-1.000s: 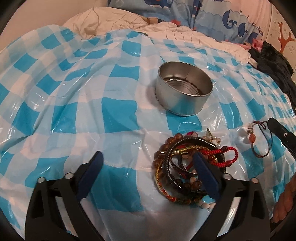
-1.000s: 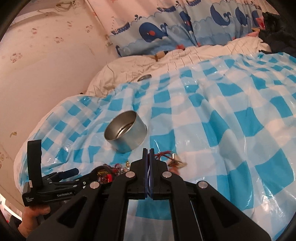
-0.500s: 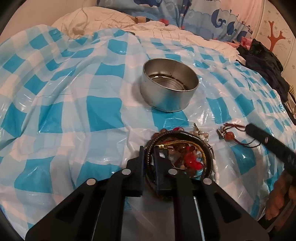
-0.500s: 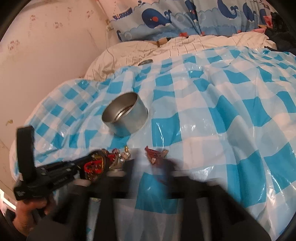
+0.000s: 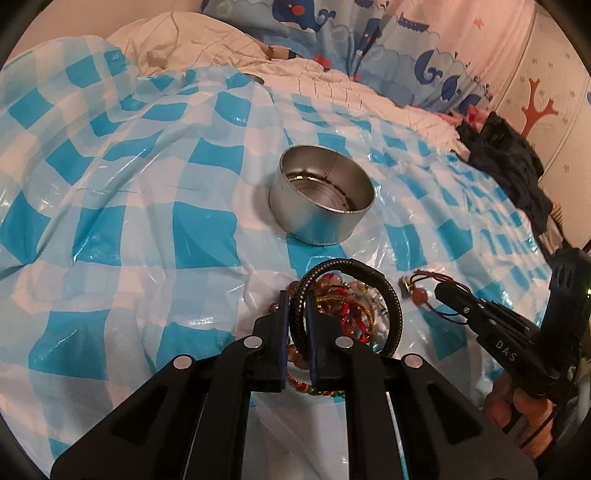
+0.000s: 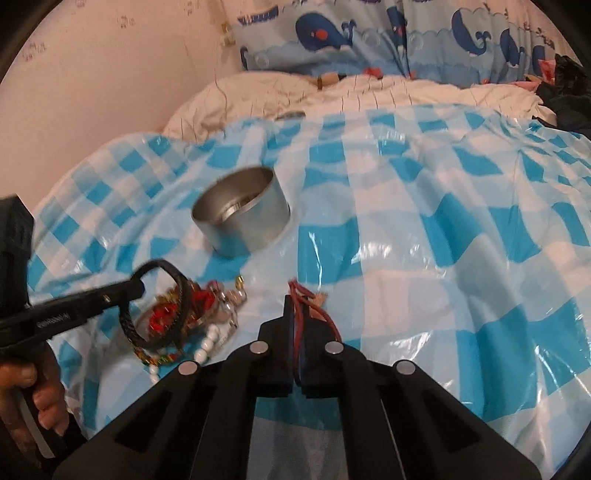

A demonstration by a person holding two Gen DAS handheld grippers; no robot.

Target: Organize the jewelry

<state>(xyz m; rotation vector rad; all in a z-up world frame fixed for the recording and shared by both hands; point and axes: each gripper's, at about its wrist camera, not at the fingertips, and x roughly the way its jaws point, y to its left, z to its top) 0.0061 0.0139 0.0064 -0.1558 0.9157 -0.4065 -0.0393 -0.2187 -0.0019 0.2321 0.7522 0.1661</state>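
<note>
My left gripper (image 5: 297, 300) is shut on a black braided bracelet (image 5: 373, 276), whose loop stands up off a pile of beaded bracelets (image 5: 349, 308) on the blue checked plastic sheet (image 5: 110, 236). Beyond the pile an open silver tin (image 5: 321, 201) stands upright. My right gripper (image 6: 298, 314) is shut on a thin red cord bracelet (image 6: 295, 290) to the right of the pile (image 6: 195, 314). In the right wrist view the left gripper (image 6: 137, 287) holds the black bracelet (image 6: 155, 343) at the left, with the tin (image 6: 243, 221) behind. The right gripper (image 5: 441, 292) shows at the left wrist view's right edge.
A white quilt (image 6: 258, 96) and whale-print fabric (image 6: 332, 33) lie beyond the sheet. Black clothing (image 5: 509, 166) is heaped at the far right. A wall (image 6: 110, 74) rises on the left. A person's hands (image 6: 33, 398) (image 5: 517, 406) grip the handles.
My left gripper went from wide open over the pile to shut on the black bracelet and tipped it up. My right gripper opened, then shut on the red cord.
</note>
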